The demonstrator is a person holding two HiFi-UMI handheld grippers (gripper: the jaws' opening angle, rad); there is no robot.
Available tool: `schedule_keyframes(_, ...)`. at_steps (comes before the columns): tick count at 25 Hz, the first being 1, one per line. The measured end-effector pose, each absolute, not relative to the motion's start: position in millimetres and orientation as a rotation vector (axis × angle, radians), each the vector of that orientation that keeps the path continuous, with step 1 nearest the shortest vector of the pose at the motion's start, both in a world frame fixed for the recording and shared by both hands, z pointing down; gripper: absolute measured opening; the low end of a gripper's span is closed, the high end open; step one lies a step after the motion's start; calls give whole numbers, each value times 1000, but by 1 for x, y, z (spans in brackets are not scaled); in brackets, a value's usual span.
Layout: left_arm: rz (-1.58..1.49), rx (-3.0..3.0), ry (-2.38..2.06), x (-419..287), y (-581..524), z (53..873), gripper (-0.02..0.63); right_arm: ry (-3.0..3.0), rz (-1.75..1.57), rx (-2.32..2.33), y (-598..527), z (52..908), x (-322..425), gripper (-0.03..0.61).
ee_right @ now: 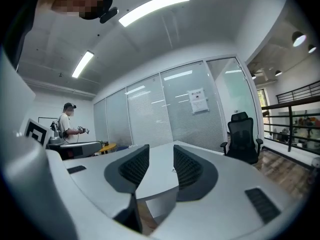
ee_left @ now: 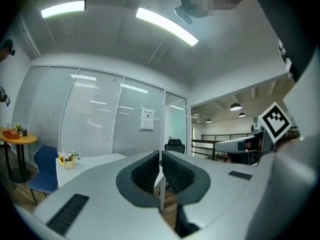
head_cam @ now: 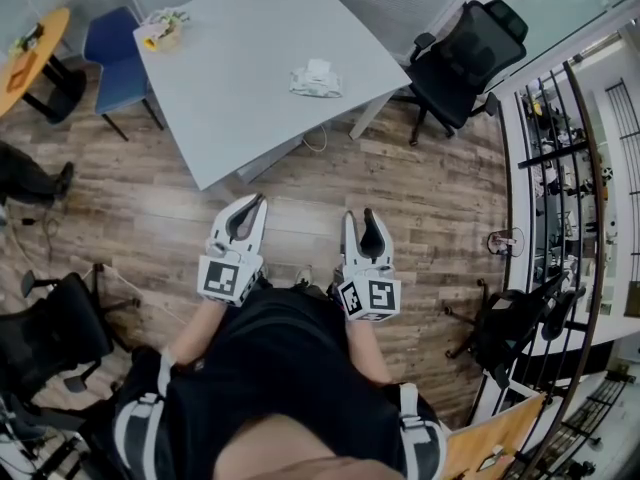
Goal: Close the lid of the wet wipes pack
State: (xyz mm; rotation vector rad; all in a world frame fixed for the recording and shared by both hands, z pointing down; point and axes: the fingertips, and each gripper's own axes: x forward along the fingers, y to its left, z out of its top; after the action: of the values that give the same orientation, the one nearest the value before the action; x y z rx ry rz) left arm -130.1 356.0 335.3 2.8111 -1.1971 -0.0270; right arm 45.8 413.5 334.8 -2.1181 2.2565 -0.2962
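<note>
The wet wipes pack (head_cam: 316,78) is a white packet lying on the grey table (head_cam: 230,88), towards its right side, with its lid flap raised. Both grippers hang over the wooden floor short of the table's near corner, well apart from the pack. My left gripper (head_cam: 251,202) is shut, its dark ribbed pads (ee_left: 150,171) meeting with nothing between them. My right gripper (head_cam: 359,215) is open, and only the table top shows in the gap between its pads (ee_right: 186,167). Both point roughly level towards the table.
A small pot of flowers (head_cam: 163,33) stands at the table's far left corner. A blue chair (head_cam: 112,56) and an orange round table (head_cam: 30,56) are to the left, a black office chair (head_cam: 468,50) to the right. A railing (head_cam: 560,198) runs along the right.
</note>
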Motion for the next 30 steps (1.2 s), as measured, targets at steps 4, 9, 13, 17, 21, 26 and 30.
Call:
schedule_keyframes(4, -21, 2807, -1162, -149, 352, 339, 35, 2245, -314, -2132, 410, 336, 25, 163)
schedule_keyframes(9, 4, 2825, -1137, -172, 341, 353, 35, 2233, -311, -2137, 402, 340, 1, 161)
schedule_keyframes(13, 13, 2824, -1112, -173, 329, 362, 35, 2223, -329, -2147, 392, 348, -3, 160)
schedule_keyframes(17, 42, 2811, -1114, -166, 308, 371, 35, 2227, -336, -2133, 366, 352, 4, 158)
schedule_keyframes(21, 65, 2817, -1129, -149, 269, 380, 35, 2253, -323, -2110, 323, 359, 21, 155)
schedule_keyframes(26, 80, 2841, -1165, -114, 218, 373, 35, 2279, -313, -2063, 270, 358, 54, 153)
schedule_keyframes(30, 75, 2853, -1194, -82, 166, 363, 35, 2300, -317, -2032, 216, 357, 86, 153)
